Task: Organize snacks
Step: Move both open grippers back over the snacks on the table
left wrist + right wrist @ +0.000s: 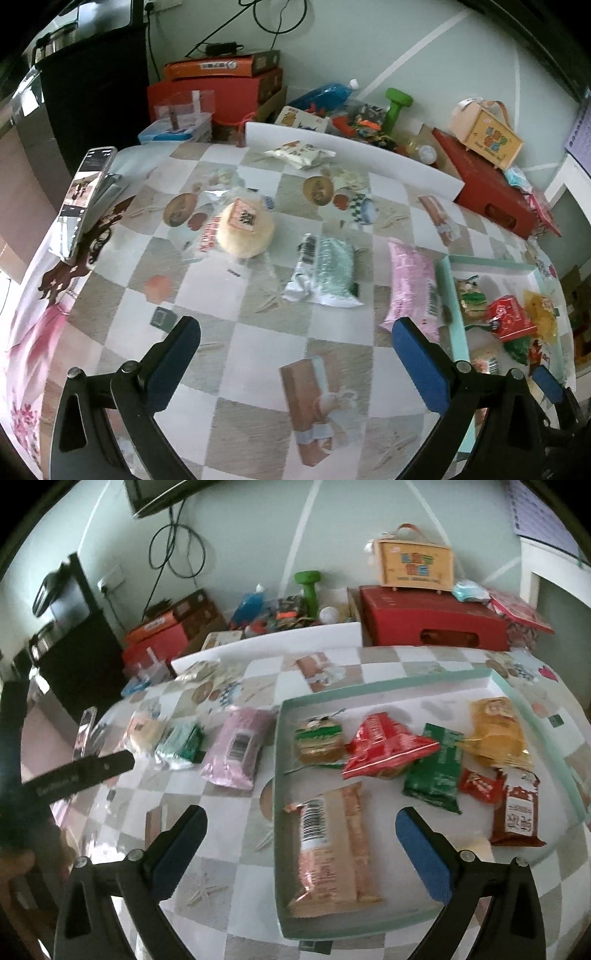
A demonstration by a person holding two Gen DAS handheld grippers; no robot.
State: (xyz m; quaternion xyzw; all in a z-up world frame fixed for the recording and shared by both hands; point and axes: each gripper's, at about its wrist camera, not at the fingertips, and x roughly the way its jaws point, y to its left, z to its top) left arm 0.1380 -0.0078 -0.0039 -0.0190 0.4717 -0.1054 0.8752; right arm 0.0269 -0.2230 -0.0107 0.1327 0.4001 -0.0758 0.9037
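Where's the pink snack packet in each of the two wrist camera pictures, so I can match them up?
Left wrist view: the pink packet lies right of centre on the tablecloth, just outside the tray's left wall.
Right wrist view: the pink packet lies left of centre, again just left of the tray.
Shared landmark: the mint-green tray; the green-and-white packet lies on the pink one's other side.

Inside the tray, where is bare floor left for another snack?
The tray is bare along its far side, behind the red packet and yellow bag, and at the near right corner beside the brown packet. The middle is crowded.
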